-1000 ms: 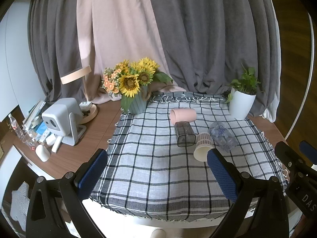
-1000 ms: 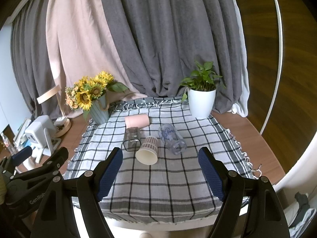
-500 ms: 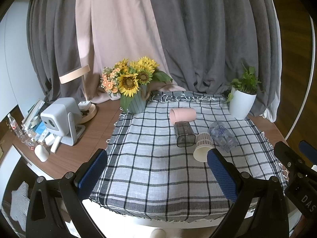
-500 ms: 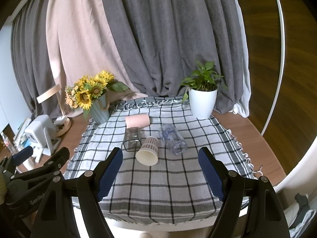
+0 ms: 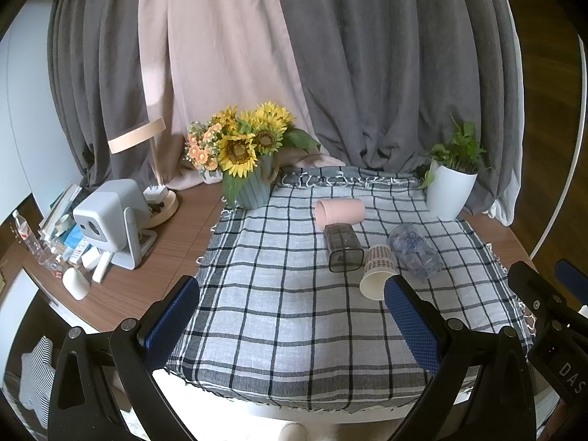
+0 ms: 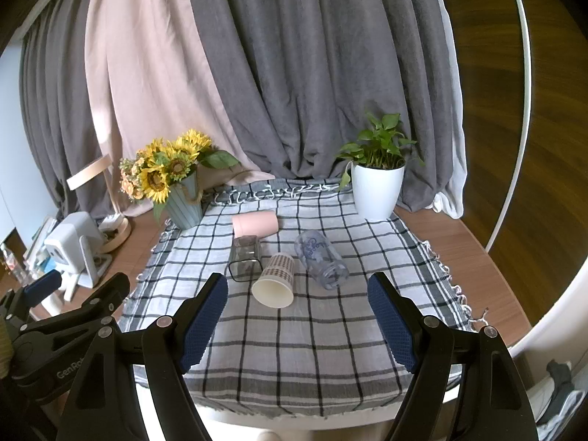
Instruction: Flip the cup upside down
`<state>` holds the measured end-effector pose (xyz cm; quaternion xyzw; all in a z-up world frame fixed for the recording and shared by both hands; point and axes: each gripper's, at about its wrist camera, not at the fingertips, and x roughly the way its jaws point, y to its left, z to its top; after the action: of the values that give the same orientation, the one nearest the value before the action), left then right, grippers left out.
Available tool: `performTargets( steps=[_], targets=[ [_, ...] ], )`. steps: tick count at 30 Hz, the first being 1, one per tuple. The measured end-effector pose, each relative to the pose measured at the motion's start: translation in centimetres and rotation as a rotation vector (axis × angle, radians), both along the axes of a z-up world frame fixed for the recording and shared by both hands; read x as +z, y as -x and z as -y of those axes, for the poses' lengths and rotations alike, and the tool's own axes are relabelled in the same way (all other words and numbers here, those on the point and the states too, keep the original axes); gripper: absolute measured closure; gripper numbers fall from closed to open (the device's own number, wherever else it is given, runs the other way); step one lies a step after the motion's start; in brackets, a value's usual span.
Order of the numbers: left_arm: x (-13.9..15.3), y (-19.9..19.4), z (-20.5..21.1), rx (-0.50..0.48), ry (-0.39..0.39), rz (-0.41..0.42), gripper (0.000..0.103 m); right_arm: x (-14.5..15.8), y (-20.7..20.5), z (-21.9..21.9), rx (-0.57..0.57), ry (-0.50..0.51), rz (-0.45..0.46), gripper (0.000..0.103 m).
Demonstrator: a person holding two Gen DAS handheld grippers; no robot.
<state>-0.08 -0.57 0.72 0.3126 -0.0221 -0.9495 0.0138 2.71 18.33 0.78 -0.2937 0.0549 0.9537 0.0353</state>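
Checked cloth drapes the bench, four cups lying sideways: pink, smoky square, patterned paper, clear plastic. Left gripper and right gripper both gape wide, holding nothing.

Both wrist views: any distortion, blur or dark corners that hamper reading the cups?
Left wrist view: strong fisheye bending, black corners, yet the paper cup and pink cup on the checked cloth are sharp. Right wrist view: same curvature; the clear printed cup is readable, soft even light.

Each gripper is built from black arms fastened with silver screws; blue textured pads are fitted; white lettering is printed.
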Motion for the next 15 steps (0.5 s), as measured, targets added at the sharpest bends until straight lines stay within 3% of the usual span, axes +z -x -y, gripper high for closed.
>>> performTargets(
  steps=[8,10,15],
  targets=[
    [-1.2,1.9,0.2,-0.035,0.001,0.045,0.000,-0.9,1.8,0.4,-0.006,0.004,0.032,0.024],
    [-1.6,3.1,0.0,-0.065,-0.003,0.079,0.000,-1.3,2.4,0.6,-0.011,0.009,0.047,0.019],
    [-3.4,8.0,-0.4,-0.154,0.012,0.168,0.000,-2.7,5.7,0.7,-0.071,0.030,0.108,0.019]
  ],
)
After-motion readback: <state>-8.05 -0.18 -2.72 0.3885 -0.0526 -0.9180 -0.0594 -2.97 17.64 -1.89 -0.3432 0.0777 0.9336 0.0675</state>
